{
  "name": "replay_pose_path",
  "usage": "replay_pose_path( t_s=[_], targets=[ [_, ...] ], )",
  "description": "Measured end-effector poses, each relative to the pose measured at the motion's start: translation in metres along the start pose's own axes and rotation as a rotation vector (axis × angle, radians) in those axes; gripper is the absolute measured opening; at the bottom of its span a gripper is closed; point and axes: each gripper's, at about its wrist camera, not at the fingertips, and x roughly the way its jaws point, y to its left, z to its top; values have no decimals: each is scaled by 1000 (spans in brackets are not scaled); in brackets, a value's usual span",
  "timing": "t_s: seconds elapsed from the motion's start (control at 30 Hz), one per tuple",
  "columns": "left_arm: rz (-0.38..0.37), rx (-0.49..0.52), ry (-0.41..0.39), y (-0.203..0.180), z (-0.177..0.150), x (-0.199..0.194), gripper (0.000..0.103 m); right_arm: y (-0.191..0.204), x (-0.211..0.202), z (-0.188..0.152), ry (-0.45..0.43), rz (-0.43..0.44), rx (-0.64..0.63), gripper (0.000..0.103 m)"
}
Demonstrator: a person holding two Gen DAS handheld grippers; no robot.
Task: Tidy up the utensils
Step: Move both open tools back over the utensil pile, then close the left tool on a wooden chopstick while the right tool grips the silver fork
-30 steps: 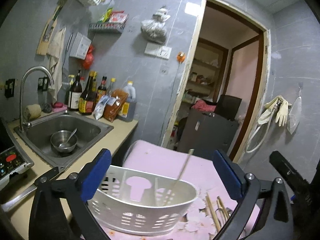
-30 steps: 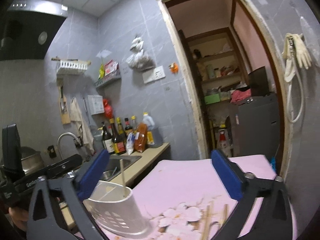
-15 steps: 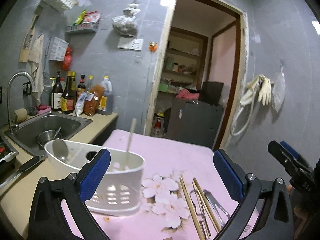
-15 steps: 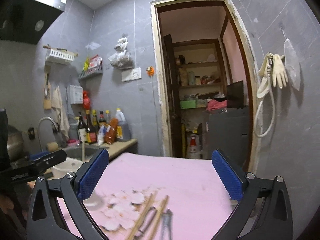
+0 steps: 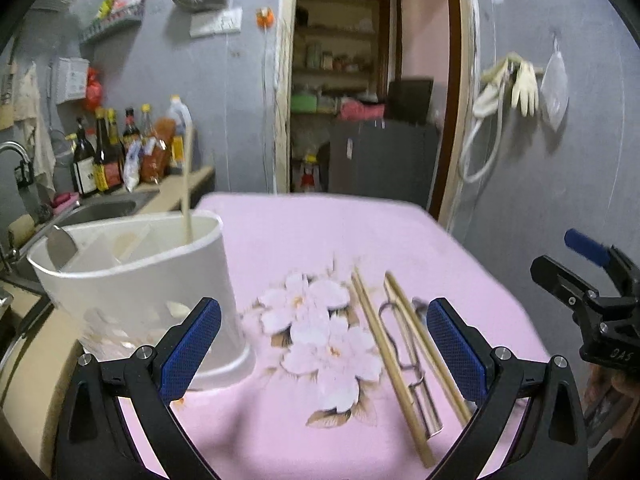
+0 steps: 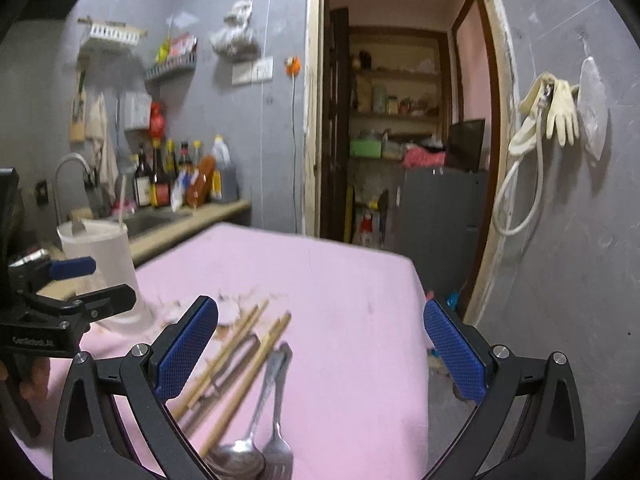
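1. Swung rightward since a moment ago, the left claw now looks past the white utensil caddy toward the loose cutlery, the caddy sliding to the left of its view
2. Both claws stand wide apart and empty; the right claw hovers over the pink flowered bench
3. One chopstick stands upright in the caddy, with a metal blade poking up at its far rim
4. Two pairs of chopsticks lie loose on the cloth beside a wire-handled tool, with a spoon and fork nearest the right claw
5. Sauce bottles crowd the counter behind the sink; rubber gloves hang by the open doorway
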Motion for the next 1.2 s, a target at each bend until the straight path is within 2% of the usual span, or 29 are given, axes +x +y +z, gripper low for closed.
replay_pose_path(
  t_s=[0.1, 0.2, 0.27, 0.3, 0.33, 0.37, 0.43, 0.47, 0.53, 0.77, 0.83, 0.93, 1.03, 1.13, 1.2],
  targets=[
    [-15, 13, 78, -2, -5, 18, 101, 0, 10, -6, 62, 16, -17, 98],
    [-35, 13, 138, -2, -11, 33, 100, 0, 22, -14, 139, 33, -33, 85],
    [-51, 19, 173, -2, -14, 42, 96, 1, 30, -18, 186, 41, -41, 77],
    [-60, 21, 196, -2, -16, 46, 89, 1, 33, -20, 211, 46, -46, 73],
    [-74, 22, 223, -2, -17, 51, 81, 1, 36, -23, 235, 52, -49, 64],
    [-90, 21, 252, -2, -18, 57, 77, 2, 38, -25, 255, 54, -54, 58],
    [-122, 9, 309, -3, -20, 70, 62, 3, 42, -30, 292, 62, -64, 51],
    [-140, 3, 337, -3, -21, 76, 58, 3, 43, -32, 307, 70, -69, 49],
    [-168, -2, 387, -4, -24, 87, 46, 5, 45, -35, 336, 88, -81, 47],
    [-170, 35, 421, -10, -18, 103, 36, 12, 58, -43, 434, 120, -110, 39],
    [-178, 43, 437, -14, -16, 110, 30, 14, 63, -45, 463, 126, -118, 39],
    [-194, 60, 450, -17, -12, 122, 19, 17, 65, -47, 472, 114, -142, 38],
    [-218, 19, 474, -12, -7, 131, 11, 19, 67, -48, 479, 104, -168, 38],
    [-239, -19, 488, -5, -5, 136, 7, 22, 70, -47, 481, 97, -198, 36],
    [-241, -19, 486, 0, -4, 132, 6, 23, 70, -47, 476, 92, -210, 29]
  ],
)
